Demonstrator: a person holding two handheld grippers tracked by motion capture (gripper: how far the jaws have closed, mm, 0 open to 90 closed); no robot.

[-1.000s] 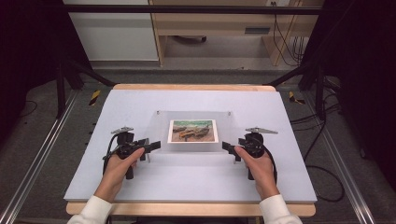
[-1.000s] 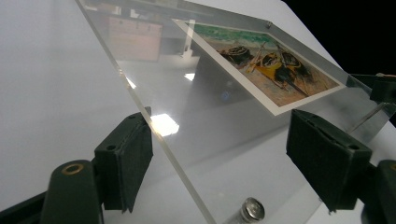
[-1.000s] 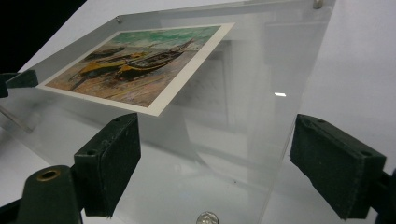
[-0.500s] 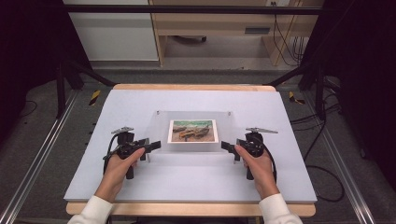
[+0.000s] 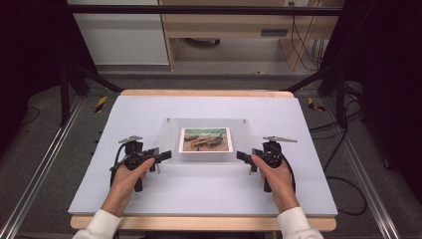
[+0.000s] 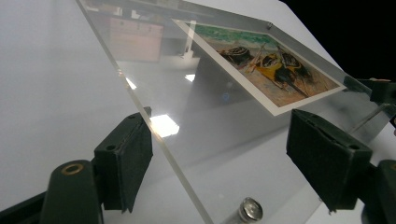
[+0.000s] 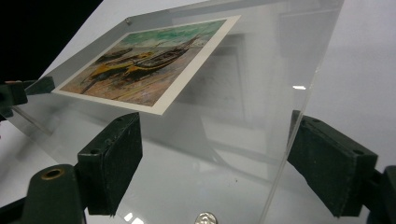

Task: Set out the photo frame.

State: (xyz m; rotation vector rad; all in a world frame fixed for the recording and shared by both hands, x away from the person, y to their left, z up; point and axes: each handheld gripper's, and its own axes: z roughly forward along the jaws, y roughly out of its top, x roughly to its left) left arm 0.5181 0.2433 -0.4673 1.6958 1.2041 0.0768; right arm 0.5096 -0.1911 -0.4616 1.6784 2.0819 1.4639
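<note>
Pale grey worktop (image 5: pixel 149 114) on a wooden bench: clear acrylic frame (image 5: pixel 171 130) holding a boat print (image 5: pixel 205 139) lies flat at centre, left claw (image 5: pixel 160 156) and right claw (image 5: pixel 245 156) straddling its near corners, jaws apart, seemingly poised for an even two-sided lift.

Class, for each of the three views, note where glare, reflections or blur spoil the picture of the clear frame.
High view: soft and evenly lit, the acrylic frame is nearly invisible apart from its print. Left gripper view: bright glare patches and room reflections on the pane; the near jaws are blurred. Right gripper view: faint reflections across the pane, a small glint at its edge.
</note>
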